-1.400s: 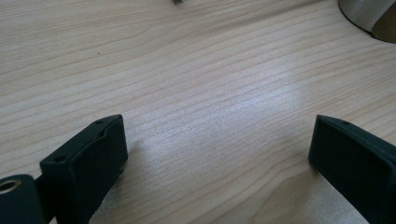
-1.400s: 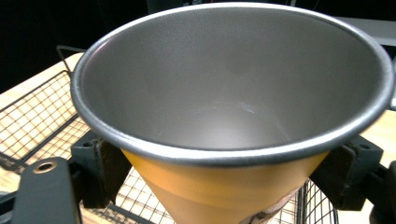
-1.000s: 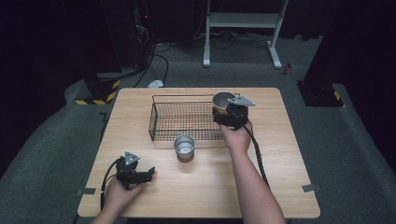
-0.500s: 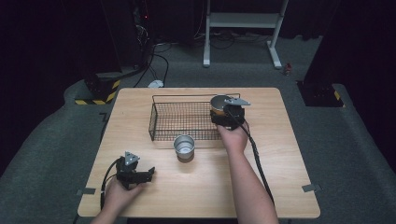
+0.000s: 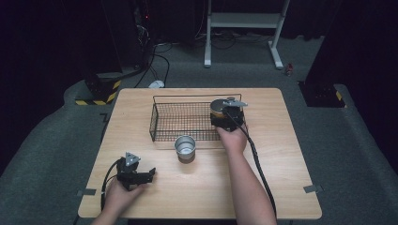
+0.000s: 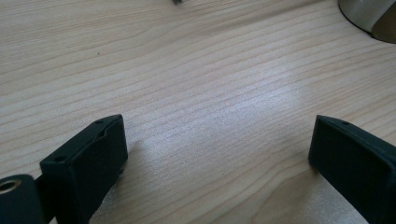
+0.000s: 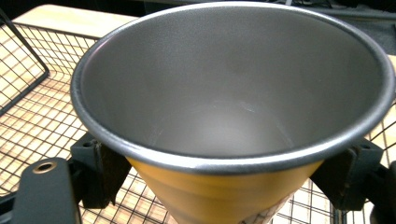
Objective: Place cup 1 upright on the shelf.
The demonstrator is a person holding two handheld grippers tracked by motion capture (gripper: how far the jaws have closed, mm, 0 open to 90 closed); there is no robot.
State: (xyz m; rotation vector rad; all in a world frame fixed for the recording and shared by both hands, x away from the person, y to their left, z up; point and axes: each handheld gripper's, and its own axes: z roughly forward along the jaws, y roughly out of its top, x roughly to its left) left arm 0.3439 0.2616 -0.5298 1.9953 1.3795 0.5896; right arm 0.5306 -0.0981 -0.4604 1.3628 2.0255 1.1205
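My right gripper (image 5: 224,114) is shut on an orange cup (image 5: 218,105) with a grey metal inside and holds it upright over the right end of the black wire basket (image 5: 153,120). In the right gripper view the cup (image 7: 233,107) sits between the two black pads (image 7: 100,172), with the basket mesh (image 7: 28,107) just below it. A second, silver cup (image 5: 185,146) stands on the table in front of the basket. My left gripper (image 5: 146,175) rests at the near left of the table, open, with bare wood between its jaws (image 6: 219,163).
The wooden table (image 5: 202,197) has open room at the right and along the front edge. The silver cup's base (image 6: 369,16) shows at the top right of the left gripper view. Dark floor, cables and a metal stand lie beyond the table.
My right gripper has sunk a little with the orange cup, closer to the basket's right end. The left gripper and the silver cup have not moved.
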